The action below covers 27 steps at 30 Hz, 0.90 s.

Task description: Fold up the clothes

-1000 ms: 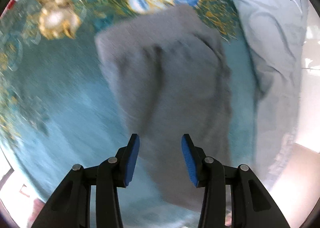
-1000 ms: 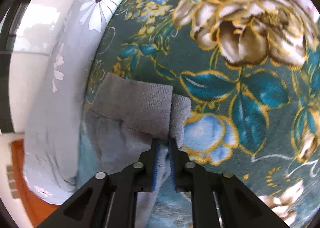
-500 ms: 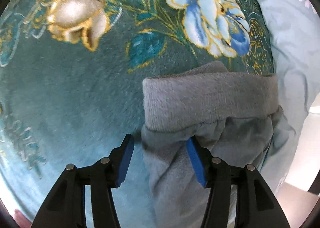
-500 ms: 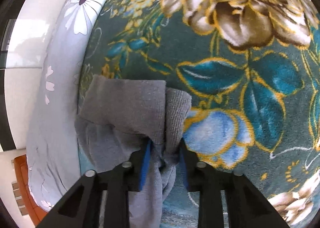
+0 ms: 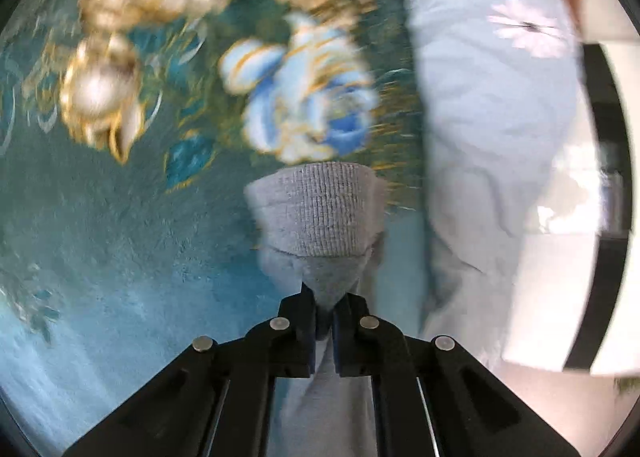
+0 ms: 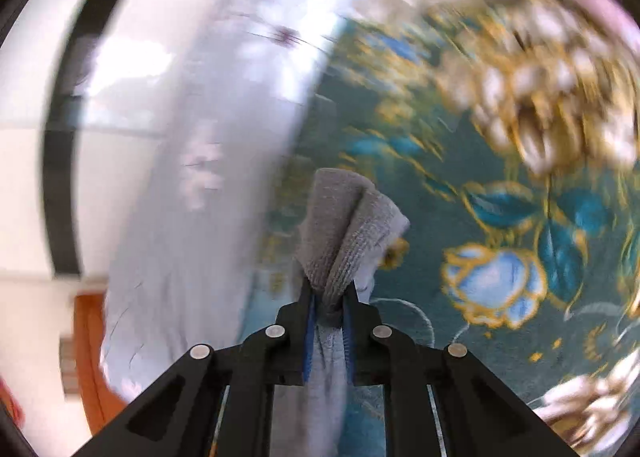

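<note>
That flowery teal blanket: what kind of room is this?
Probably a bedroom. The plush teal blanket with gold and blue flowers looks spread over a bed, a pale blue daisy-print sheet lies beside it, and both claws pinch a grey knitted garment above it.

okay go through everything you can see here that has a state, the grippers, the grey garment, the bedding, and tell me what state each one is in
left hand-held gripper: shut on the grey garment
right hand-held gripper: shut on the grey garment
grey garment: bunched, pinched by both grippers, ribbed band uppermost
floral blanket: spread out beneath the garment
pale blue sheet: wrinkled, lying beside the blanket
</note>
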Each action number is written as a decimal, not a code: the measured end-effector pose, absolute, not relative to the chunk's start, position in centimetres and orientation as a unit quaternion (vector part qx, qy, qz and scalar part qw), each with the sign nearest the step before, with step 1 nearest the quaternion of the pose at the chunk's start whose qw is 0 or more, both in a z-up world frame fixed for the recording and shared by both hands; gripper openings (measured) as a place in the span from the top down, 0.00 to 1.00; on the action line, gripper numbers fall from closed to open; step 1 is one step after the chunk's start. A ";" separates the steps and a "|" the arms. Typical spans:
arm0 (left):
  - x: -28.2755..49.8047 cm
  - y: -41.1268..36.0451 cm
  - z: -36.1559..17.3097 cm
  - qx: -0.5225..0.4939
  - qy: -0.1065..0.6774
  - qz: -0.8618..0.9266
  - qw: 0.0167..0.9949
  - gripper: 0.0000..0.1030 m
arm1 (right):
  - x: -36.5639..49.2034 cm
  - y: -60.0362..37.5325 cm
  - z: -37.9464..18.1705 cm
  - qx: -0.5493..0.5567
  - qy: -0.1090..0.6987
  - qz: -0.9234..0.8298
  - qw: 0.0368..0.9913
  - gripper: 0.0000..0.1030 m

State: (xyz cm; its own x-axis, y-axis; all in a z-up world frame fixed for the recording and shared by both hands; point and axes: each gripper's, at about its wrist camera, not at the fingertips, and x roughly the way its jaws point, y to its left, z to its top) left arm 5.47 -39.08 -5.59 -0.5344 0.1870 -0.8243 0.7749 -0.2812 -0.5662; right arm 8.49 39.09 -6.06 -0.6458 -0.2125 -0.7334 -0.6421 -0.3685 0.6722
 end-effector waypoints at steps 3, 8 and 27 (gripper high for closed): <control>6.6 -38.5 -5.7 0.460 0.536 -0.672 0.220 0.94 | 11.5 40.1 -6.8 -0.414 0.533 0.719 0.165 0.88; 11.1 -39.3 -9.4 0.497 0.566 -0.595 0.280 0.92 | 15.5 40.3 -11.9 -0.461 0.558 0.654 0.222 0.88; 17.0 -41.7 -3.0 0.547 0.505 -0.622 0.245 0.64 | 6.3 14.2 5.5 -0.494 0.158 0.855 0.012 0.87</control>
State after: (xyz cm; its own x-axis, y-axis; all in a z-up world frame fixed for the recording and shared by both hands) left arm 16.96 -41.67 -3.03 -0.2829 0.2472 -0.9267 0.8559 -0.3711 -0.3602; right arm 6.27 14.24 5.48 -0.5121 -0.1353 -0.8482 -0.1775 -0.9495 0.2586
